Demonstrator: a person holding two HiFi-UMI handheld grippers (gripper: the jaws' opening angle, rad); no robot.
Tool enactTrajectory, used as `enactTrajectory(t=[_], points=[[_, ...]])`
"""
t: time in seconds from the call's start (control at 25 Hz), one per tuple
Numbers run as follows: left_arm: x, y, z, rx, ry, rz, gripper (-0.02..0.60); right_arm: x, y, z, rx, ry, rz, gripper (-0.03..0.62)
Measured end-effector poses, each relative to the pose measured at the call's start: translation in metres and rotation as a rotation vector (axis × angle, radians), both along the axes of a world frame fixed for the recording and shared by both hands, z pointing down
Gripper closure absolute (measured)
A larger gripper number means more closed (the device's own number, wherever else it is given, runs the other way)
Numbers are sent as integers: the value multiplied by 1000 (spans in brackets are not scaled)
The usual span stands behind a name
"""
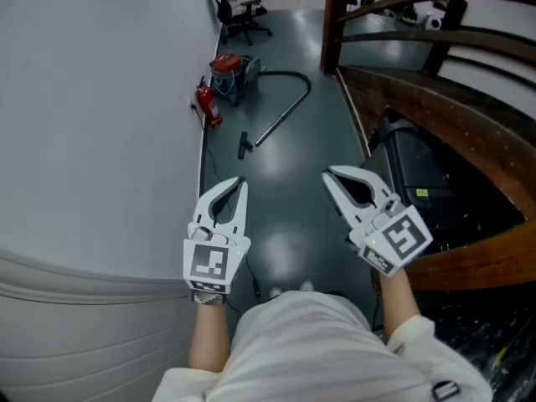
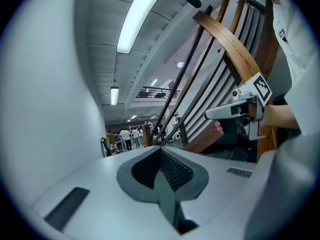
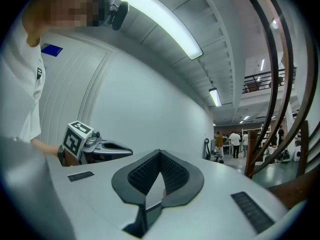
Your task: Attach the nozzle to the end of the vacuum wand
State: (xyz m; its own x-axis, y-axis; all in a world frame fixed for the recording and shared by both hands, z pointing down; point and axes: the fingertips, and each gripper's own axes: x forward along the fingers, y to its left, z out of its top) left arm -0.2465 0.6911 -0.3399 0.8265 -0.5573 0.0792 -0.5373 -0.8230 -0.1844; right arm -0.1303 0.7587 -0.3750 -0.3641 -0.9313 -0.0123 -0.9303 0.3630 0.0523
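Both clenched on nothing, left gripper (image 1: 240, 181) and right gripper (image 1: 329, 175); well ahead of them on the floor lies the short black nozzle (image 1: 244, 146), just beside the near end of the slim dark wand (image 1: 280, 120); farther off, the red-topped vacuum canister (image 1: 226, 74).

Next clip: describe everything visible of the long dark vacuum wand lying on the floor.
The long dark vacuum wand is a slim, straight, rigid-looking tube. It lies flat on the grey-green floor and slants up and to the right in the head view. Its far end bends into a dark hose that runs to the red-topped canister vacuum. Its near end lies beside a small dark nozzle; whether they touch is too small to tell. Nothing holds the wand.
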Motion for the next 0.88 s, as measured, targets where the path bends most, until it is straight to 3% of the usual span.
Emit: enactTrajectory(t=[0.88], points=[[21,-2,3,13,22,26,583,10,-6,10,-1,-46,-54,566]])
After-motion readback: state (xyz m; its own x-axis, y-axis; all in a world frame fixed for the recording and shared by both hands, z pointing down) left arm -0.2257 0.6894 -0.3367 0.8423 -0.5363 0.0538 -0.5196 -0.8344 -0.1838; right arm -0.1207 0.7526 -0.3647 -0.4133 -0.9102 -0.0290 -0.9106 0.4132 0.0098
